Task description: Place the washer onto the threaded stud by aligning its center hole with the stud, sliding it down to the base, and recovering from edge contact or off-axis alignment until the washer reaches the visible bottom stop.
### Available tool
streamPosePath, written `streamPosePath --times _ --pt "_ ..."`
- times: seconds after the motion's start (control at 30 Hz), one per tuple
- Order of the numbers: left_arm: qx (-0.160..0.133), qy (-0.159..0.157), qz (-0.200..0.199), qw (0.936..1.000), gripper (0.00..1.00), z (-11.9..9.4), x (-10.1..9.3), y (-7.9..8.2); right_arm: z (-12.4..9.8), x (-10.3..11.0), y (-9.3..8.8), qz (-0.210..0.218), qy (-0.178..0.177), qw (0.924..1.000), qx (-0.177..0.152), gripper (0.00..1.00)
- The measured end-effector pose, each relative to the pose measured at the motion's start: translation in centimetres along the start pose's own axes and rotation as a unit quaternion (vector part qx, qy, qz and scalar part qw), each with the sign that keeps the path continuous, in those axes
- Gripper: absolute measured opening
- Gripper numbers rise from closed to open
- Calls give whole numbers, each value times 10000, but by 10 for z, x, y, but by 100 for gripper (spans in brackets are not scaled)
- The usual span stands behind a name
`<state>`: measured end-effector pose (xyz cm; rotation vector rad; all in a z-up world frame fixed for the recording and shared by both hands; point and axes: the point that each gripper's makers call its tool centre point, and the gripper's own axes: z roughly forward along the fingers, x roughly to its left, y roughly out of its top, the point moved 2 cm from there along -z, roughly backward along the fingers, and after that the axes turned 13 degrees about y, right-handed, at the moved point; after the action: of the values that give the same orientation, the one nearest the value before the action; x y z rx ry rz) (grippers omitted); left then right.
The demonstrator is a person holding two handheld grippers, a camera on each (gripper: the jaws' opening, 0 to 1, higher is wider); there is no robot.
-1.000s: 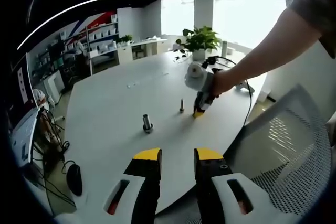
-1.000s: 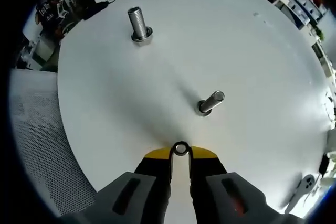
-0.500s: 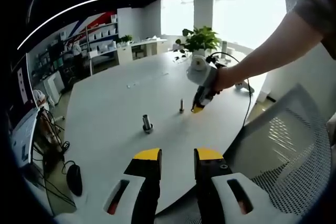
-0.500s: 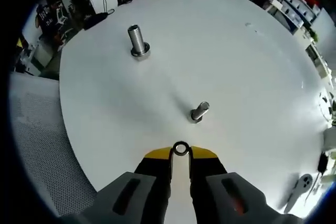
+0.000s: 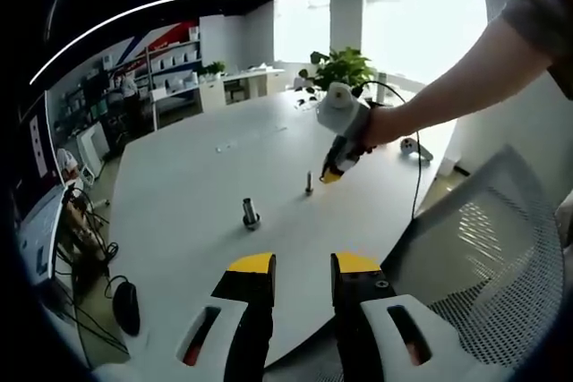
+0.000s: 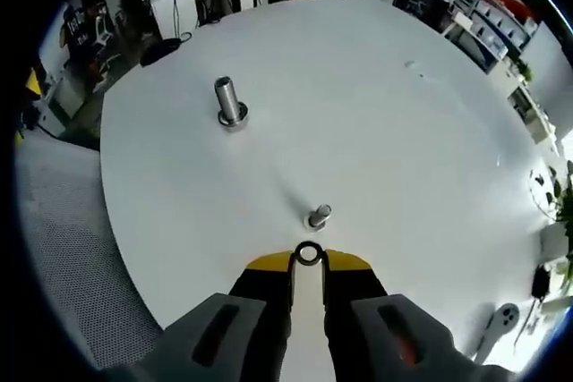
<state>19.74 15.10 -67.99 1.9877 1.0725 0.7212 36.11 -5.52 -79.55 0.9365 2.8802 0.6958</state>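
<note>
In the right gripper view my right gripper (image 6: 308, 258) is shut on a small steel washer (image 6: 308, 253), held flat at its yellow tips. The thin threaded stud (image 6: 318, 217) stands just beyond the washer, seen almost from above. A thicker bolt (image 6: 227, 102) stands farther off to the upper left. In the left gripper view the right gripper (image 5: 332, 174) hangs in a person's hand above and just right of the thin stud (image 5: 310, 184), with the thick bolt (image 5: 251, 214) nearer me. My left gripper (image 5: 302, 267) hovers over the near table edge, its jaws slightly apart and holding nothing.
Everything stands on a round white table (image 5: 197, 185). A mesh office chair (image 5: 483, 248) is at the right. A potted plant (image 5: 340, 69) and a cable sit at the far side. A black mouse (image 5: 126, 305) lies low at the left.
The right gripper has risen with the washer, so the stud now looks smaller and lies closer under the tips. The left gripper has stayed still.
</note>
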Motion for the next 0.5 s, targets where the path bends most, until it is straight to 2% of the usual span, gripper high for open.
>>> streamPosePath --times 0.5 --pt "-32 33 -10 10000 23 -1 1 1 -8 -7 23 -209 -221 9992 -265 13"
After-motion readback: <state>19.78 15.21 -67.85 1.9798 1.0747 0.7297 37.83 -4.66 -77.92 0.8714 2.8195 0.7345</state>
